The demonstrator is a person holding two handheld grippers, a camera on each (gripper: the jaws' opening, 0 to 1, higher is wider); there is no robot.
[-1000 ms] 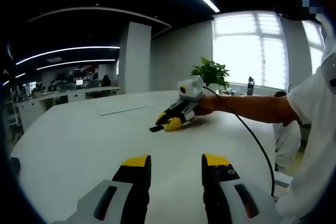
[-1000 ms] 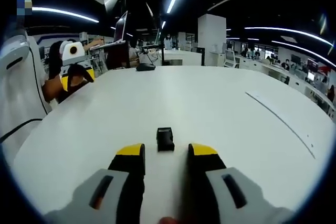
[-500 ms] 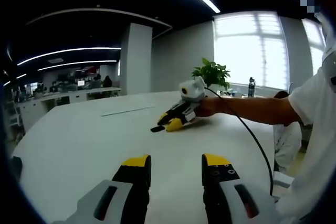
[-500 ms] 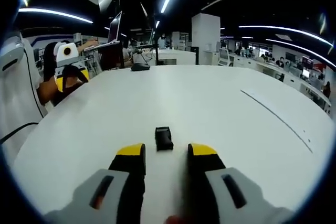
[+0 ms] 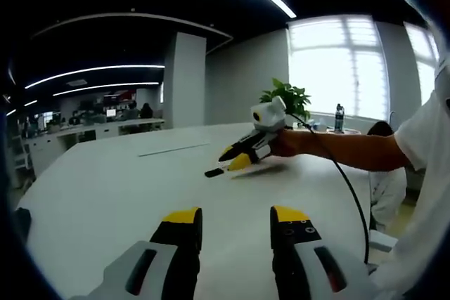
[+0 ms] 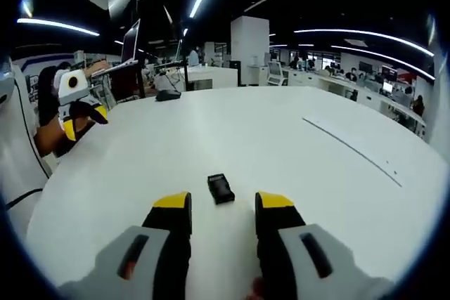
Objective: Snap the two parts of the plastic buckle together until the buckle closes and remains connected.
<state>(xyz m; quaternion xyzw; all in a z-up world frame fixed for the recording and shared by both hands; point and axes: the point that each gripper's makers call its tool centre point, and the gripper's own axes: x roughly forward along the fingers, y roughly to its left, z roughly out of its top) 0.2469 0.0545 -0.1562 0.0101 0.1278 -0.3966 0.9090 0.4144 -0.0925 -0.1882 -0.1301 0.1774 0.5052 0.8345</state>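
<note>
1. Left gripper view: left gripper [image 5: 235, 224] at 6 o'clock, jaws spread, nothing between them, over the white table [image 5: 105, 194].
2. Past it, near centre at 12 o'clock, a small black buckle piece [image 5: 214, 172] lies flat on the table.
3. Right gripper [image 5: 235, 158] hovers just beside that piece at its 2 o'clock, tips apart, held by a person's hand [image 5: 285, 143]; a cable [image 5: 348, 194] trails off it.
4. Potted plant [image 5: 284, 96] and window [image 5: 337, 68] behind, 1 o'clock.
5. Right gripper view: jaws spread at 6 o'clock, buckle piece just ahead of the tips, not touching.
6. Left gripper far off at 9 o'clock; its jaw state there is too small to tell.
</note>
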